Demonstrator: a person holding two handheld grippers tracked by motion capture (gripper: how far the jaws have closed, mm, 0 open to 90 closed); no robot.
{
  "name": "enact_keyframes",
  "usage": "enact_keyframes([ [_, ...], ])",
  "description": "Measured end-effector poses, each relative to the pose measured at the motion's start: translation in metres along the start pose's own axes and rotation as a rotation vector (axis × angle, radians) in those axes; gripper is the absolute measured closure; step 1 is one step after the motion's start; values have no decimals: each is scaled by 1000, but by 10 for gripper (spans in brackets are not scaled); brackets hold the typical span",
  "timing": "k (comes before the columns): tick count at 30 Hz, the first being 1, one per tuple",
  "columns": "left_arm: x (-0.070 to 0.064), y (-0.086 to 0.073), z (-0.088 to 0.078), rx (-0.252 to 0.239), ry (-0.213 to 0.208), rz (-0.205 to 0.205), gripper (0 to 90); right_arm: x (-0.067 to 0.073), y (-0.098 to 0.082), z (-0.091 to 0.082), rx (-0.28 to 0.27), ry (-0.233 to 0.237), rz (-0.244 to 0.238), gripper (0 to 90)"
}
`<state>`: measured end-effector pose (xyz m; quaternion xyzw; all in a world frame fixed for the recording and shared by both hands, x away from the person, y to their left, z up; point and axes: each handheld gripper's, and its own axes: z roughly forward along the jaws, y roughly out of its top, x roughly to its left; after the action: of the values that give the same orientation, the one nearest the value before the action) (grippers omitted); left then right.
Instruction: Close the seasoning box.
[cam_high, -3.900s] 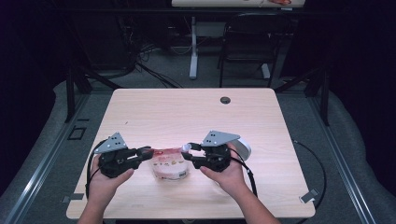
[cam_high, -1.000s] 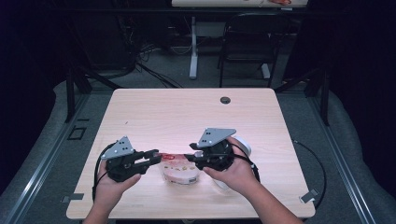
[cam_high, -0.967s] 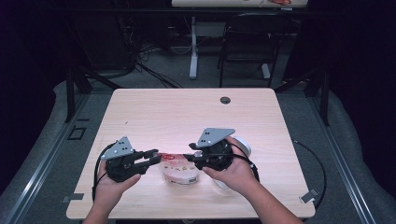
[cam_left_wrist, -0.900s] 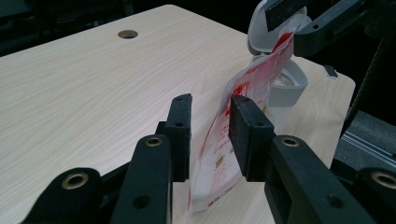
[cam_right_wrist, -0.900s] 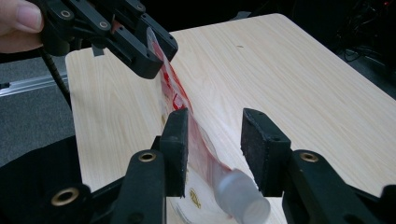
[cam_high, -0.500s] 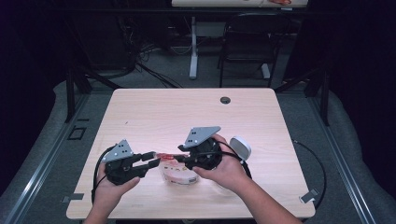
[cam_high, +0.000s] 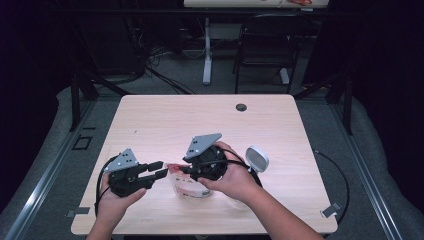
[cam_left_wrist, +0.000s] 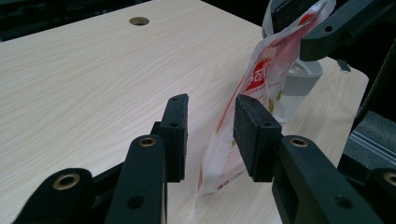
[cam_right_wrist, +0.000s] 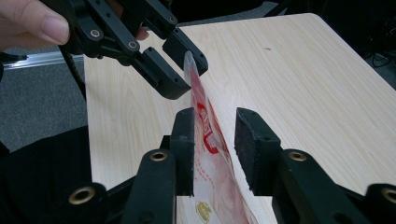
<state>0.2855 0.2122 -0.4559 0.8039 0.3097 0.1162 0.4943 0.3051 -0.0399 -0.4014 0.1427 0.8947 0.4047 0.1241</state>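
Red-and-white pouch (cam_high: 189, 184) is stood on edge on the table (cam_high: 200, 120), caught between both claws. Left claw (cam_high: 160, 169), half open, has just been opening. Right claw (cam_high: 183, 170), half open, has just been closing, with the pouch between its pads but not yet pinched. Its pads should be squared on the pouch edge before the left is drawn off.

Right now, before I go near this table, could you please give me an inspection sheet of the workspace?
Surface: light wooden table, with a grommet hole near the far edge.
Job's things: red-and-white plastic pouch, standing on edge between the two grippers.
Clutter: round grey-white thing beside the right hand; what it is cannot be told.
Grippers: left gripper has just been opening, right gripper closing; the pouch passes between both pairs of jaws, not clamped.
Cables: black cable looped at the left gripper; another cable on the floor at the right.
Surroundings: dark room, black chair behind the table.
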Motion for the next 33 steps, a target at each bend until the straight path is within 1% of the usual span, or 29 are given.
enact_keyframes([
  [6,2,-1,-2,-4,2,-5,650,-1,6,7,19,4,-10,705],
  [11,3,-1,-2,-4,4,-7,650,-1,10,13,36,7,-7,719],
  [17,3,-1,-2,-5,1,-4,648,0,15,20,63,8,-25,736],
  [26,2,1,-7,-13,2,3,648,-2,17,24,73,19,-21,755],
  [31,5,1,-8,-21,9,-8,647,-2,17,26,78,23,-16,756],
  [33,7,0,-9,-22,18,-11,647,-2,18,27,85,29,-21,760],
])
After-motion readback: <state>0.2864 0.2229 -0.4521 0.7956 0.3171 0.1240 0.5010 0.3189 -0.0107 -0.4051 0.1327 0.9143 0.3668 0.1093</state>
